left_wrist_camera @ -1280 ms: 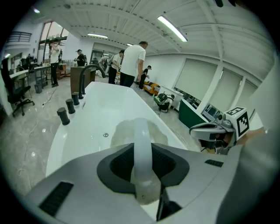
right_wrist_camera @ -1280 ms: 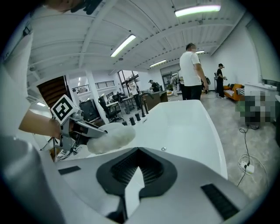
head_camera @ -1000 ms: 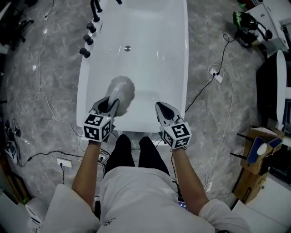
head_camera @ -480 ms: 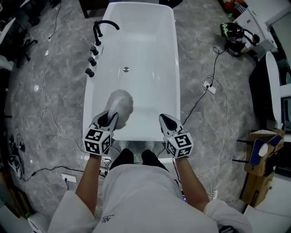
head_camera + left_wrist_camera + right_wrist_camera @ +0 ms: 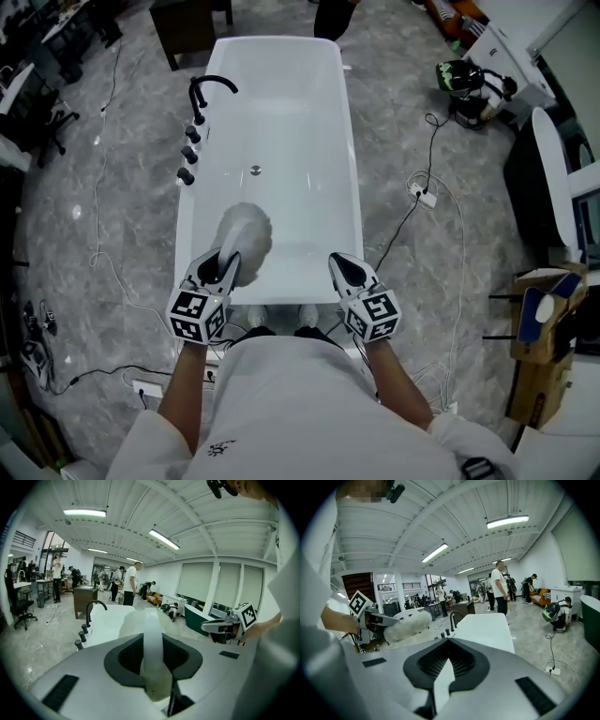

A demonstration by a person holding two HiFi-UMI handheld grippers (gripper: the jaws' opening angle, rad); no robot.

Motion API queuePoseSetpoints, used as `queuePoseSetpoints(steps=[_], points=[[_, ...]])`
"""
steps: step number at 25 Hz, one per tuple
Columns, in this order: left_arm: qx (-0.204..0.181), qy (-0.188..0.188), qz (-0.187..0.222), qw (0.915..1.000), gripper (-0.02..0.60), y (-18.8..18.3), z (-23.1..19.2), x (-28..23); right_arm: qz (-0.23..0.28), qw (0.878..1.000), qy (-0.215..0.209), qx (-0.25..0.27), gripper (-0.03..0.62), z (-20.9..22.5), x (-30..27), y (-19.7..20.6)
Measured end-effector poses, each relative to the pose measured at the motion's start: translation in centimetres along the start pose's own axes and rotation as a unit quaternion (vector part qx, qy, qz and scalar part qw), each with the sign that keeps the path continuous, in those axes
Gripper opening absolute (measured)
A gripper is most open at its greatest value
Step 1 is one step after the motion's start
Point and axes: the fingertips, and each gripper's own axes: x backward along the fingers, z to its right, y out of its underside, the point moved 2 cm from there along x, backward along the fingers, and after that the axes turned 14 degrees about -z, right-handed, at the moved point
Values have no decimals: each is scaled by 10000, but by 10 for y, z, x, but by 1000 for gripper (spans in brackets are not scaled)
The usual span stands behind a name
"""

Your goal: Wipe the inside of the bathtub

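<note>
From the head view, a white bathtub stands lengthwise on the grey marble floor, with a black tap and a row of black knobs on its left rim and a drain in its bottom. The left gripper hangs over the near end of the tub, holding a fluffy white duster whose head lies inside the tub, on or just above its bottom. The right gripper sits above the near right corner of the tub, apart from the duster. White cables trail over the floor to the right. In the left gripper view, the jaws pinch the duster's white handle, with the tub and tap beyond. In the right gripper view, the jaws are pressed together with nothing between them; the tub lies ahead and the duster shows to the left
</note>
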Motion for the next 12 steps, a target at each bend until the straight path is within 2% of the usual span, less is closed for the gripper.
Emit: queuePoseSetpoints(steps=[12], points=[[-149, 39, 529, 9985, 101, -23, 12, 17, 458, 9985, 263, 147, 18, 17, 28, -34]])
